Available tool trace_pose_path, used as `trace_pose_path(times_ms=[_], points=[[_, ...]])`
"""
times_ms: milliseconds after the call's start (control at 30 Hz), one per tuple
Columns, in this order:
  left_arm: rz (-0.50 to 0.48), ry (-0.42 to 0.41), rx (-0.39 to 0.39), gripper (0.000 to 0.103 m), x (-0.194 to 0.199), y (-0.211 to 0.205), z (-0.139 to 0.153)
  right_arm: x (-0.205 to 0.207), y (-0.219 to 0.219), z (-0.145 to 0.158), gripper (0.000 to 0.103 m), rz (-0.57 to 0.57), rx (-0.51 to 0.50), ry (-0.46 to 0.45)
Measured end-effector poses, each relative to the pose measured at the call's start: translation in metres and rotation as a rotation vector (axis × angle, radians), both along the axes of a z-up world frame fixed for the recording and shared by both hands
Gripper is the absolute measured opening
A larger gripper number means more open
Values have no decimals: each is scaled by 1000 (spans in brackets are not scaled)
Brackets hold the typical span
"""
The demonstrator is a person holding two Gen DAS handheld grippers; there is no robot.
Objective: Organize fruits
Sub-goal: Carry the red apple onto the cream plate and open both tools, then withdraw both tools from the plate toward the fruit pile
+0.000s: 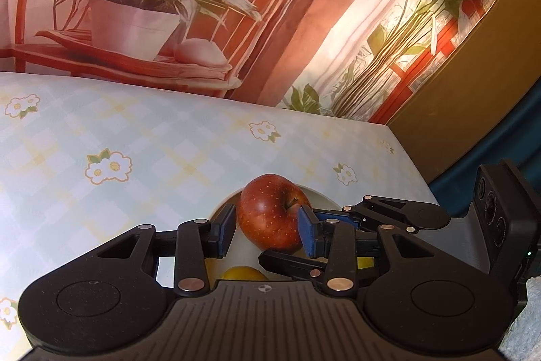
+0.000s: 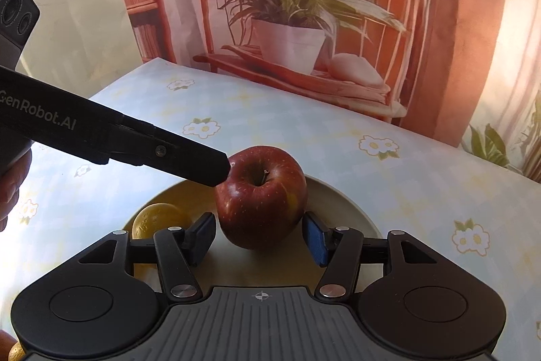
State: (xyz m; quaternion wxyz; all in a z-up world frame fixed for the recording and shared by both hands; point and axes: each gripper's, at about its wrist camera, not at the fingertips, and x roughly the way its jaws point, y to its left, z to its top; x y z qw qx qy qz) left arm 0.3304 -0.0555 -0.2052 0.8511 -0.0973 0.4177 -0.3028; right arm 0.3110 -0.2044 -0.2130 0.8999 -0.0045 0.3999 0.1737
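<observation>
Left wrist view, fruit: a red apple (image 1: 270,212) is seen resting on a pale plate (image 1: 321,195) on the flowered tablecloth (image 1: 135,141).
Left wrist view, jaws: the left gripper (image 1: 268,227) is closed on the apple. Its blue pads (image 1: 307,232) are laid against the two flanks, and no gap can be made out.
Left wrist view, direction: the apple lies straight ahead between the fingers, at their tips. The stem hollow is turned up and a little to the right.
Left wrist view, other fruit: a yellow fruit (image 1: 243,273) is partly hidden under the tool, on the same plate.

Right wrist view, fruit: the apple is shown in the middle of the plate, with the stem (image 2: 265,172) pointing up. The apple is round, so no long axis is to be respected.
Right wrist view, jaws: the right gripper (image 2: 260,235) is held spread. Its pads stand just beside the near lower flanks, and no pressing is seen.
Right wrist view, other tool: one finger (image 2: 189,158) of the left gripper is seen touching the upper left shoulder of the apple.
Right wrist view, nearer hand: both tools are at the fruit, but only the left one is judged to hold it.
Coming move: a release, so that the apple is left on the plate, is judged likely.
</observation>
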Motion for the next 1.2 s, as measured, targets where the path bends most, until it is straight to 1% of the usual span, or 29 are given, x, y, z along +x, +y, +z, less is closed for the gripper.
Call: trace_pose_path(times_ms=[133,300,333,367,500,667,900,1000,1067,1200], points=[[20,-42,32,43,-17,8,11,-13,-1,8,53,-22,1,-12],[29,-116,106,45,-45,16,25,-32,-1,18,53,-49,3,-24],[33,-129,121,46,-51,17,27,-36,-1,20,53,-57,3,-25],[35,-138,129,48,-55,19,29,-40,-2,21,53,-65,4,-27],[44,-177,165,48,-76,24,36,-56,-2,28,53,-89,11,-39],[50,-202,187,48,-101,28,42,-78,-1,39,53,-114,17,-59],[51,-253,215,49,-145,37,52,-118,1,51,53,-143,37,-72],[56,-281,234,52,-162,40,52,-137,2,52,53,-154,52,-76],[65,-283,236,55,-172,43,51,-149,4,52,53,-155,46,-80],[79,-295,243,55,-189,48,46,-175,10,48,53,-156,37,-92]])
